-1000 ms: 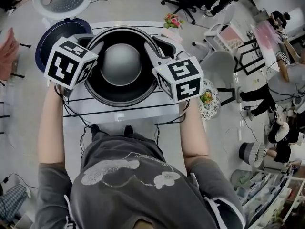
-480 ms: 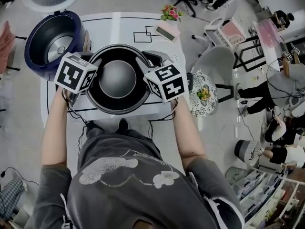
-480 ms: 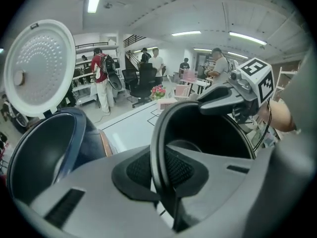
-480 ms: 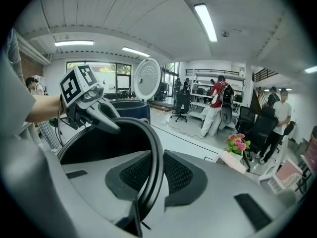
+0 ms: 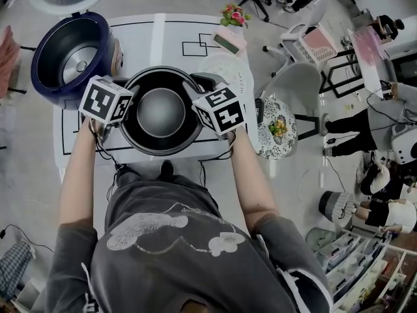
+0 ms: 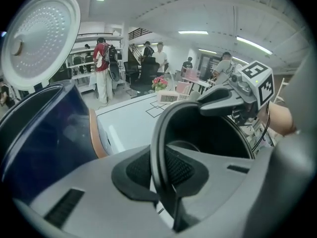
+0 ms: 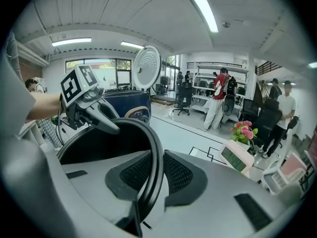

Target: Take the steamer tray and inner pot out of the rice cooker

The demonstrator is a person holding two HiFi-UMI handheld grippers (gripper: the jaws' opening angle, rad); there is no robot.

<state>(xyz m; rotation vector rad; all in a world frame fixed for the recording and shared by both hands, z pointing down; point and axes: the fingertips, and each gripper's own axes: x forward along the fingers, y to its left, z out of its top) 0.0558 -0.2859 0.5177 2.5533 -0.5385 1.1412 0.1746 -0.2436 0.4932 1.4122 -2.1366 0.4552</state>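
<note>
1. Head view: the inner pot (image 5: 159, 113) is out of the rice cooker (image 5: 71, 54). It hangs over the white table (image 5: 169, 34) between the left gripper (image 5: 124, 95) and right gripper (image 5: 197, 90). Step, by my judgement: setting the pot down. Versus 1 s ago, the pot and both grippers sit lower, and the cooker's empty well shows in full. A pale round piece (image 5: 228, 67) beyond the right gripper may be the steamer tray; cannot tell.
2. Left gripper view: the jaws pinch the pot's dark rim (image 6: 158, 128), 1 pad on each side of the wall.
3. Right gripper view: the jaws pinch the opposite rim (image 7: 156, 152) the same way. Next move calls for keeping the pot level until its base rests, then spreading both pairs of jaws together.
</note>
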